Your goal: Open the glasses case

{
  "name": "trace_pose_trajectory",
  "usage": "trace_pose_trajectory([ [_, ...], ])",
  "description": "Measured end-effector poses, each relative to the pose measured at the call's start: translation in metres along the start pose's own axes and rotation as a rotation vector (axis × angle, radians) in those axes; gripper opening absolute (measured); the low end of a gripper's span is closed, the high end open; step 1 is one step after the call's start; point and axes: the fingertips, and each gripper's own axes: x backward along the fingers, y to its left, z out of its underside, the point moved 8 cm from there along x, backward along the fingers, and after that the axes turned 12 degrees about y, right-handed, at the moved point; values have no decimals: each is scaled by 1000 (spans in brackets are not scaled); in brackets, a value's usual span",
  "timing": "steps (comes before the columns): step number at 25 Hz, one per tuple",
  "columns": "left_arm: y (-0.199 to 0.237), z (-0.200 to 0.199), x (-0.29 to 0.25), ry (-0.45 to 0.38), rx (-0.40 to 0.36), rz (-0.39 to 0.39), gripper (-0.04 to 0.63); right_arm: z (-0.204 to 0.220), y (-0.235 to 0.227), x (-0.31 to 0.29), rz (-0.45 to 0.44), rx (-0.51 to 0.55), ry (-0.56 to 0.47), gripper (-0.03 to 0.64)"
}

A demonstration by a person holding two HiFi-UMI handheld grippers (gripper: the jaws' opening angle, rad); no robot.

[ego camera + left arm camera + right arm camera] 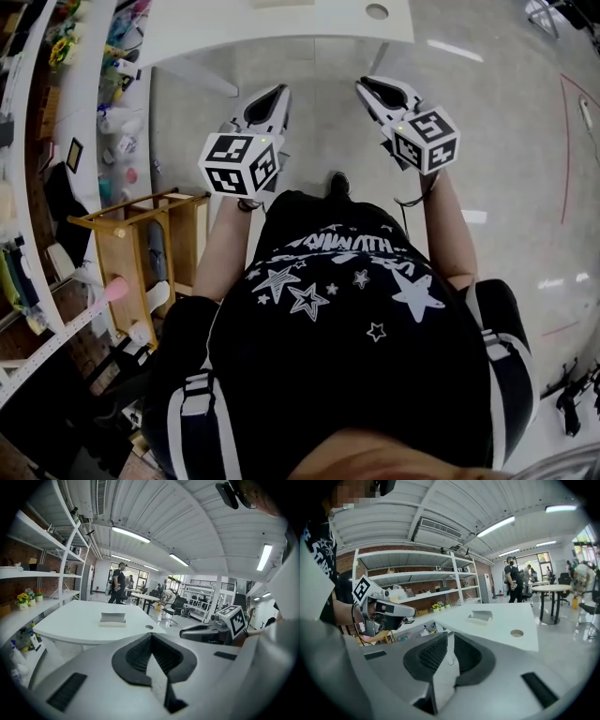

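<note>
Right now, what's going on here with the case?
A person stands short of the white table with a gripper in each hand, both raised in the air and holding nothing. The glasses case lies on the table, untouched and well ahead of both. The left gripper has its jaws together; the right gripper is closing its jaws on nothing.

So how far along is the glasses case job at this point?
No step is visibly done: the glasses case lies on the white table, well ahead of both grippers, untouched; its lid's state is too small to read. In hand: nothing. The left gripper is shut and empty; the right gripper is closing on nothing. Left: approach, steady the case, open it.
</note>
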Motion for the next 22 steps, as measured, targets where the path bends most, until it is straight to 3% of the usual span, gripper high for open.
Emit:
trace_pose_trajectory([
  [9, 17, 6, 42, -23, -7, 37, 11, -11, 48, -13, 58, 41, 22, 29],
  [14, 31, 16, 72, -37, 9, 51, 11, -18, 91, -13, 135, 149, 50, 12],
  [22, 34, 33, 112, -83, 6, 103, 11, -16, 147, -5, 221, 209, 74, 8],
])
